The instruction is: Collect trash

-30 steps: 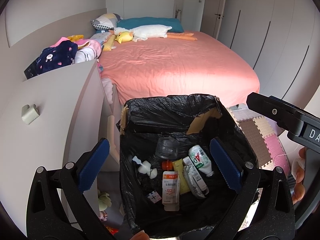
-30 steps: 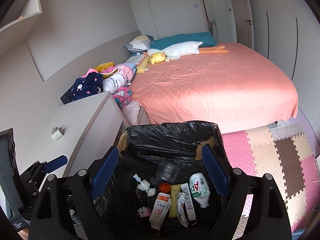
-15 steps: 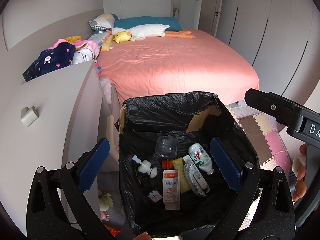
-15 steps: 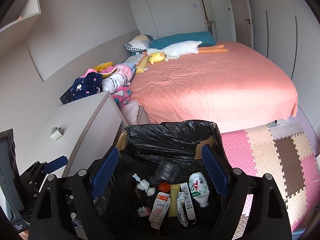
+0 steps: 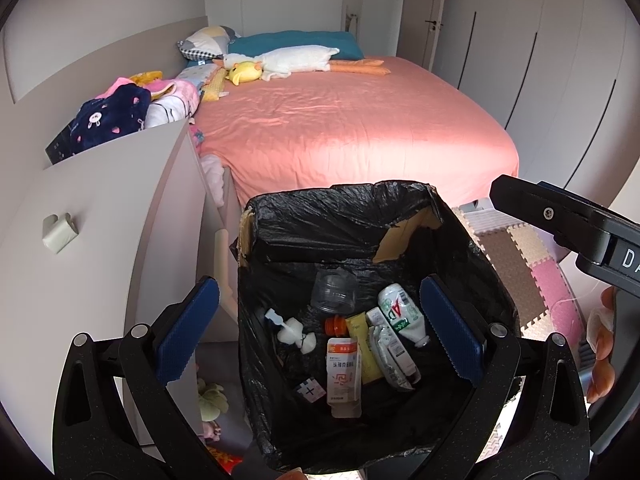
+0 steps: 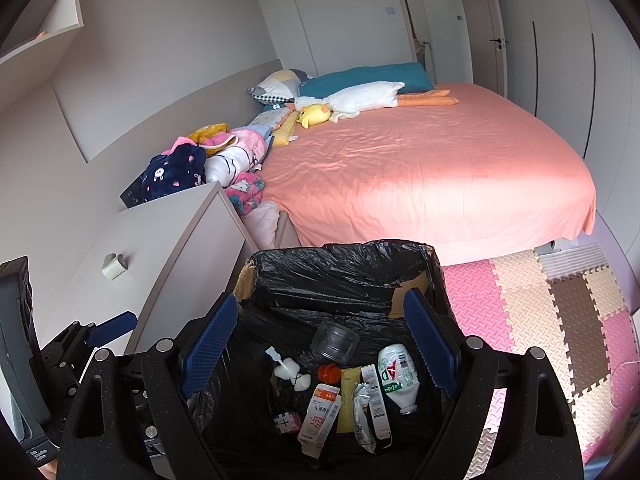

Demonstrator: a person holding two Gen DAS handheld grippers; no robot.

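A cardboard bin lined with a black bag [image 5: 340, 220] [image 6: 340, 272] stands below both grippers. Inside lie a white AD bottle [image 5: 400, 314] [image 6: 399, 374], a red-and-white carton [image 5: 342, 368] [image 6: 320, 414], a clear plastic cup [image 5: 334, 292] [image 6: 335, 342], an orange cap, wrappers and crumpled tissue. My left gripper [image 5: 320, 332] is open and empty above the bin. My right gripper [image 6: 320, 350] is open and empty above it too. A small pale scrap of paper [image 5: 59, 233] [image 6: 114, 266] lies on the white cabinet top to the left.
A white cabinet [image 5: 100, 208] [image 6: 160, 240] stands left of the bin. A bed with a pink sheet [image 5: 340, 120] [image 6: 420, 168] lies behind, with pillows, plush toys and a clothes pile [image 6: 192, 164]. Foam floor mats [image 6: 540, 312] lie to the right.
Both views have drifted slightly; the bin sits a little higher in the left wrist view. Both grippers stay open and empty.
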